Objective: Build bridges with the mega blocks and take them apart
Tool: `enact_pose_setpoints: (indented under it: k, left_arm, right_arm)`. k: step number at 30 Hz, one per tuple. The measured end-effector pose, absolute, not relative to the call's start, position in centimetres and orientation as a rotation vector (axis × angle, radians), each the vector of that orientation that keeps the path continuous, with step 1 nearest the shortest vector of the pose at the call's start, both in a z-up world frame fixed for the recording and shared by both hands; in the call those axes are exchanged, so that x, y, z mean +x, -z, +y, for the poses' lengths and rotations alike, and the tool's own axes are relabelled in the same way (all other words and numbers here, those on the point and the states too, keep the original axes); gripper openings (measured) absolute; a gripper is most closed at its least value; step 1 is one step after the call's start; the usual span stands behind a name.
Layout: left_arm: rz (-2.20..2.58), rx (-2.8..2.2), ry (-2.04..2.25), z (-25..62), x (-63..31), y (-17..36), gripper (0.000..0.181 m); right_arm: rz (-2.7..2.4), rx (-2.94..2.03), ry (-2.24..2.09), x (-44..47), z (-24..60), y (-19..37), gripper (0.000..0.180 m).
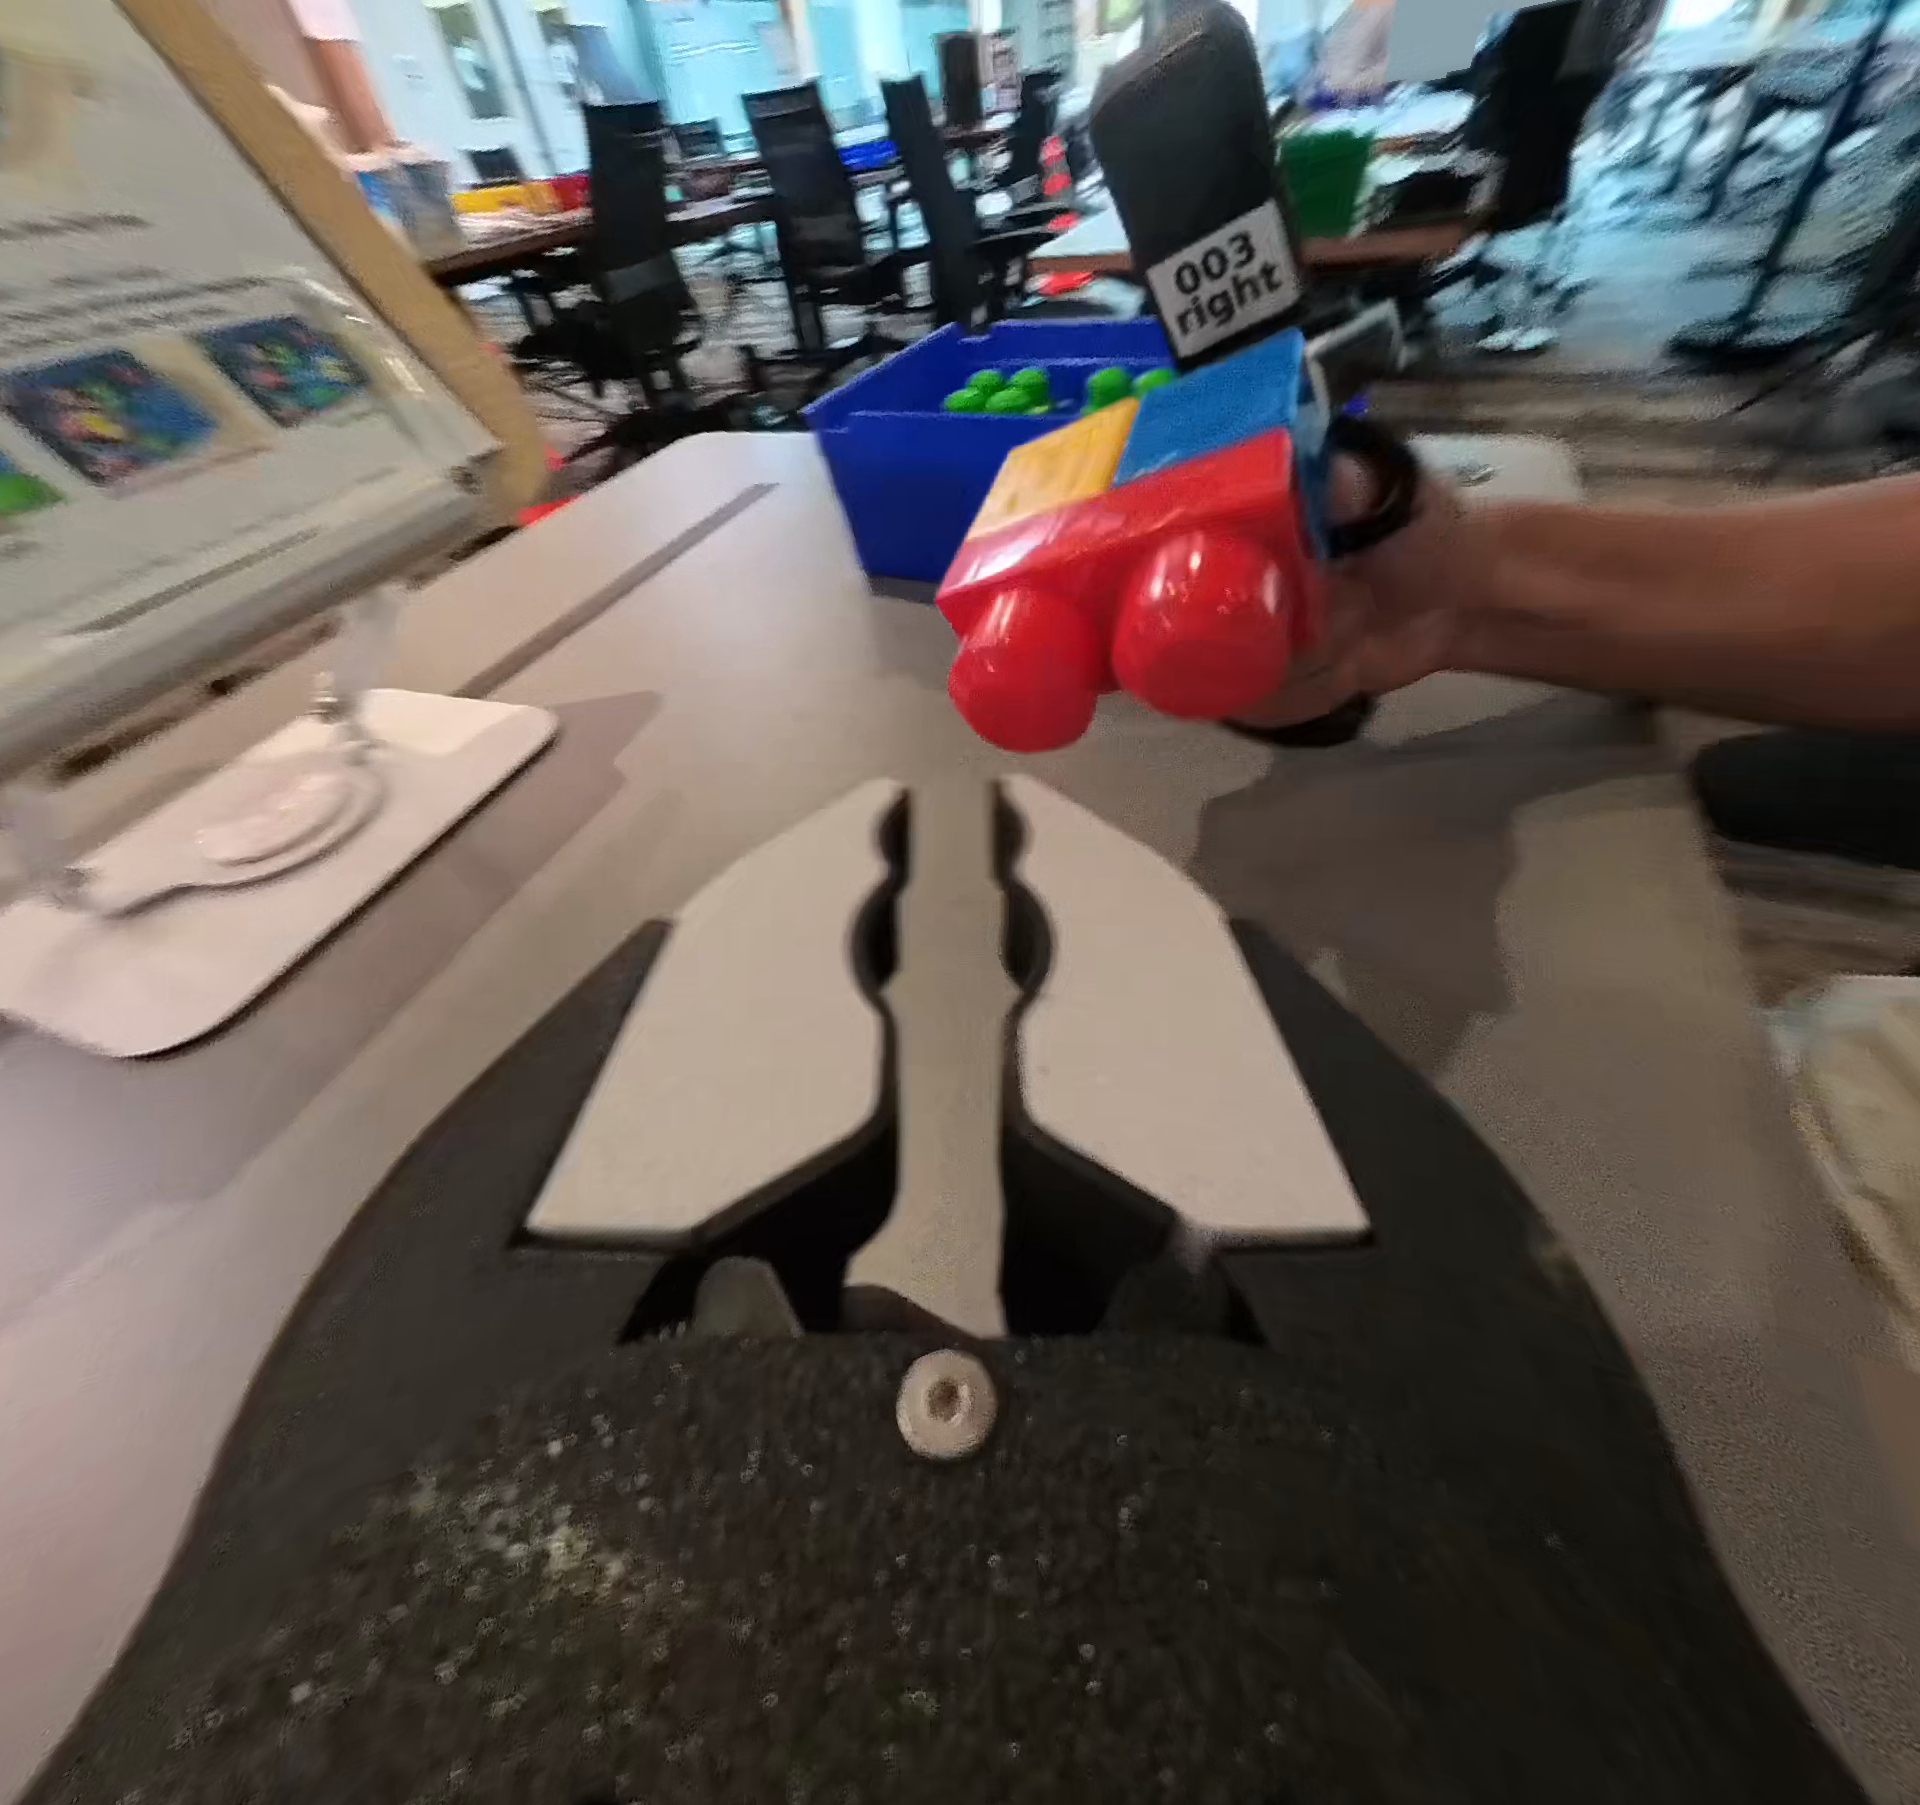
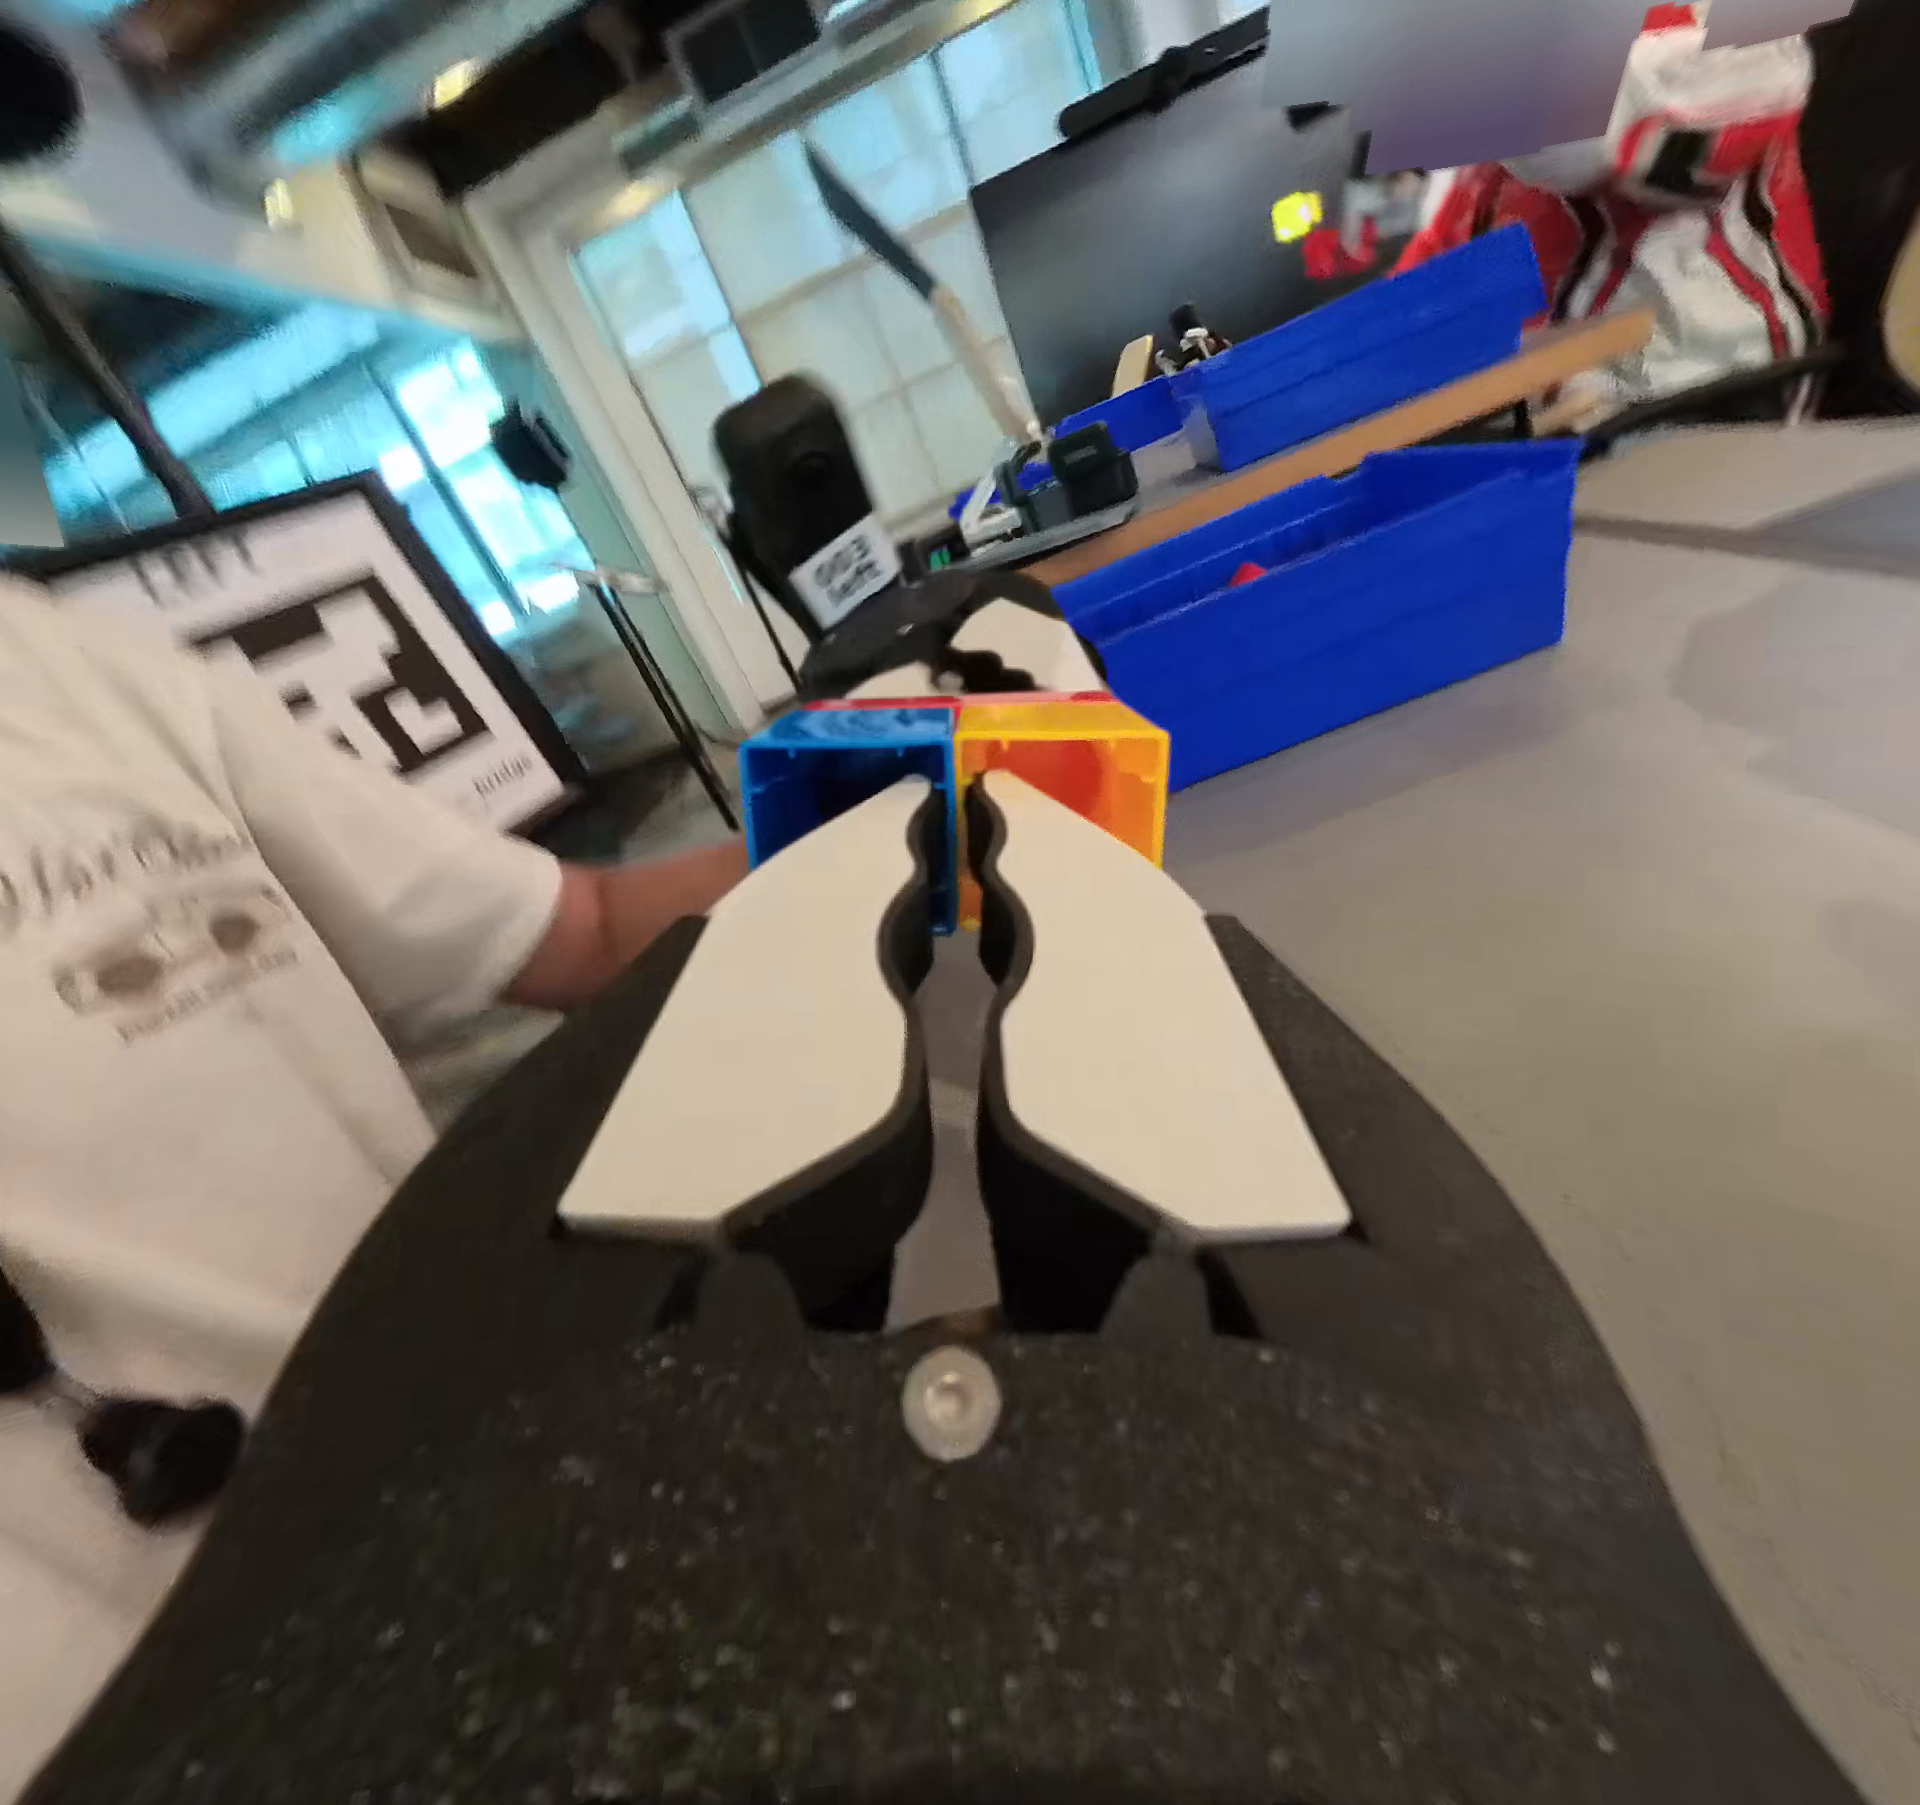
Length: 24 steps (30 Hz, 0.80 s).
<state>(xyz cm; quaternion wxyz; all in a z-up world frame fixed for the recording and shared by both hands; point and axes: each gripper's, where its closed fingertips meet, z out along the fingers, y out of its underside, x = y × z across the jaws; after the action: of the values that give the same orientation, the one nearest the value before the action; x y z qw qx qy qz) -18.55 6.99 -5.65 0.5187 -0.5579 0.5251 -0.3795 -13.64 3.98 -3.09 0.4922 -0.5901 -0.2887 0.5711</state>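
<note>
My right gripper [image 2: 961, 789] is shut on the touching inner walls of a blue block [image 2: 831, 779] and an orange block [image 2: 1081, 779]. Both are joined to a red two-stud block [image 1: 1132, 560]. This bridge piece is held in the air above the grey table [image 1: 727, 612], studs pointing toward the left gripper. In the left wrist view the blue block [image 1: 1216, 405] and orange block [image 1: 1060, 467] sit behind the red one. My left gripper [image 1: 951, 799] is empty, its fingers a narrow gap apart, just below and in front of the red studs.
A blue bin [image 1: 904, 477] with green blocks [image 1: 1029, 391] stands behind the held piece; it also shows in the right wrist view [image 2: 1330, 633]. An instruction sheet on a stand [image 1: 156, 405] is at the left. A framed sign [image 2: 343, 654] and a person's white shirt [image 2: 156, 976] are nearby.
</note>
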Motion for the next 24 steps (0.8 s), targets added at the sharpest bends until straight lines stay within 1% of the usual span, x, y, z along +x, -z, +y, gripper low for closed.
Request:
enact_pose_setpoints:
  k: [1,3,4,6,9,11,12,13,14,19,24]
  left_arm:
    - [1.272,-1.338,0.861,7.0,-18.7,5.6,0.030]
    - [1.306,-1.318,0.795,6.4,-18.9,5.1,0.052]
    - [1.340,-1.293,0.759,5.9,-18.8,4.9,0.058]
    - [1.400,-1.214,0.649,4.9,-18.6,4.3,0.063]
    - [1.465,-1.125,0.551,3.5,-17.9,3.5,0.058]
    - [1.498,-1.104,0.539,2.9,-17.4,3.5,0.052]
    - [1.505,-1.092,0.531,2.8,-17.3,3.5,0.046]
    - [1.508,-1.075,0.523,2.7,-17.3,3.5,0.034]
    - [1.509,-1.061,0.519,2.6,-17.3,3.5,0.032]
    - [1.535,-1.114,0.641,2.5,-17.4,3.9,0.032]
    - [1.436,-1.192,1.051,2.3,-17.6,3.3,0.032]
  right_arm:
    - [-0.604,-1.472,-1.449,-13.3,4.6,3.0,0.003]
    - [-0.463,-1.554,-1.570,-13.2,5.1,3.3,0.003]
    - [-0.413,-1.586,-1.614,-13.3,5.1,3.4,0.003]
    - [-0.347,-1.648,-1.715,-13.8,4.7,3.4,0.003]
    - [-0.300,-1.694,-1.797,-14.7,4.1,3.3,0.003]
    - [-0.303,-1.707,-1.829,-15.3,3.6,3.3,0.003]
    - [-0.291,-1.720,-1.846,-15.5,3.5,3.5,0.004]
    - [-0.284,-1.711,-1.874,-15.6,3.3,3.4,0.004]
    - [-0.277,-1.709,-1.892,-15.7,3.2,3.5,0.004]
    - [-0.254,-1.745,-1.937,-15.7,2.8,4.2,0.005]
    - [-0.353,-1.705,-1.973,-15.8,1.9,3.2,0.013]
